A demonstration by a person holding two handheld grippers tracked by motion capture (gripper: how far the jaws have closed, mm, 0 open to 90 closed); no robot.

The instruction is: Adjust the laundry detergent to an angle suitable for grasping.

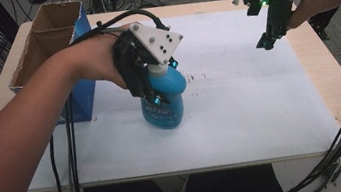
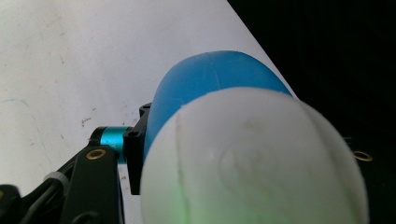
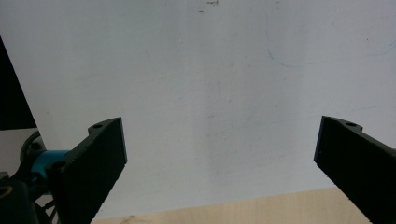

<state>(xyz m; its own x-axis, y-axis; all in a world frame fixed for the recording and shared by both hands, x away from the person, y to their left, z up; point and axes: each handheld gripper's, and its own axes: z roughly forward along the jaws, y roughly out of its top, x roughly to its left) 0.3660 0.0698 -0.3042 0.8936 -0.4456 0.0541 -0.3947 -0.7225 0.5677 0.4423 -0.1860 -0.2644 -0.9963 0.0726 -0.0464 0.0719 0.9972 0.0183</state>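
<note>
No legible text anywhere. The blue bottle (image 1: 163,102) carries a printed label on its lower front, seen from the high view, but the lettering is too small and blurred to read. Its white cap (image 2: 254,163) shows a faint embossed round mark in the left gripper view; no letters can be made out. No nos. or signs elsewhere.

Upright blue bottle (image 1: 163,102), white cap, mid-table

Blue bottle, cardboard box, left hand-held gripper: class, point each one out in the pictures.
blue bottle (image 1: 164,108), high view, on its lower body.
cardboard box (image 1: 83,95), high view, on its blue side wall.
left hand-held gripper (image 1: 153,85), high view, between its jaw tips.
</note>
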